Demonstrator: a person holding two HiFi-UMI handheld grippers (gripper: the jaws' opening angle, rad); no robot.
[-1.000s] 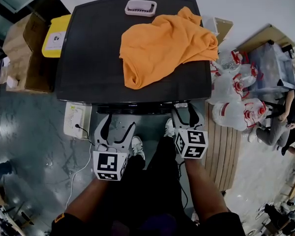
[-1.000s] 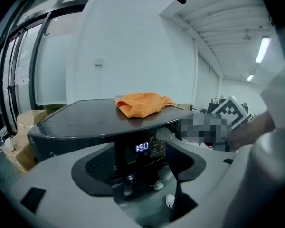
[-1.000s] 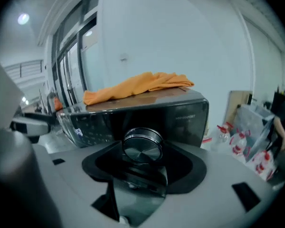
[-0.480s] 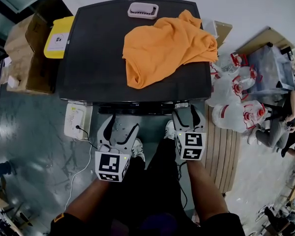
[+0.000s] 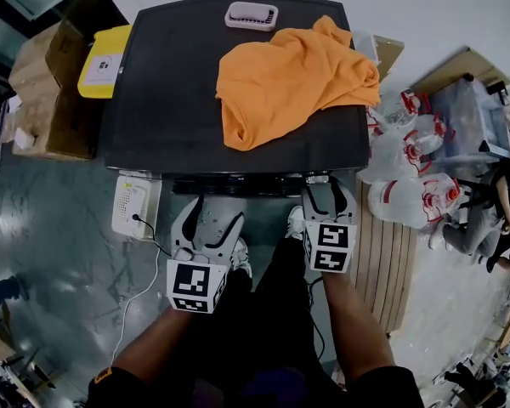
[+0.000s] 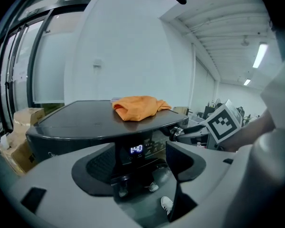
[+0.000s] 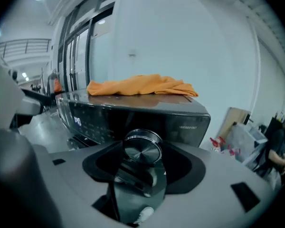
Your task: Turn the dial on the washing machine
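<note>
**Tongs closing on the dial, grip not yet made**

The dial (image 7: 142, 147) sat on the front panel of the washing machine (image 5: 153, 100), at the panel's right end, under the near edge of the lid. It stood between the jaws of the right gripper (image 5: 325, 195). Those jaws were closing, but a gap showed on both sides, so the pads did not yet press on it. The left gripper (image 5: 214, 212) hung slack and wide near the middle of the panel, with nothing in it and only the lit display (image 6: 136, 149) beyond its jaws.

The main risk, as I judged it, was slipping. The dial looked like brushed metal with a smooth bright rim, round and shallow, and it gave hard pads little to bite on. If the jaws met it off-centre or only at its outer lip, a twist could skid round the rim without turning it. The tips could also slide off and strike the glossy dark panel. Pushing in too far might press the dial or nearby buttons and change the setting. The idle left gripper was close to the display and could bump it.

The lid was a broad, dark, slightly domed slab with rounded corners and a soft sheen. An orange cloth (image 5: 293, 79) lay crumpled in loose folds on its far right part, well clear of the dial.
</note>
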